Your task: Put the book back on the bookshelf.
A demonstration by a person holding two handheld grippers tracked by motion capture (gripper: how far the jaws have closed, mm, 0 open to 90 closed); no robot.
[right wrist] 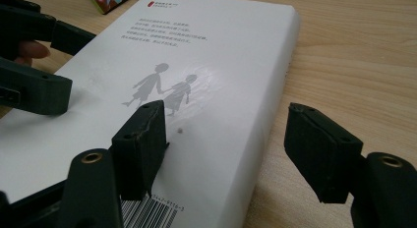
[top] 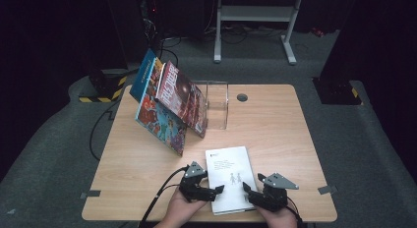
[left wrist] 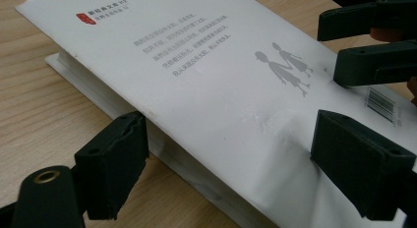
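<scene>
Your left gripper has its jaws spread apart astride the near-left edge of the white book, one pad beside the page block on the table and the other over the cover, neither visibly pressing; your right gripper likewise stands open across the book's near-right edge, one pad over the cover near the barcode and the other out over bare wood. That book lies flat at the near middle of the table, its near edge close to the table's front edge. Bare wood stretches left and right of it, while the leaning colourful books and the clear stand sit well apart at the far side.
</scene>
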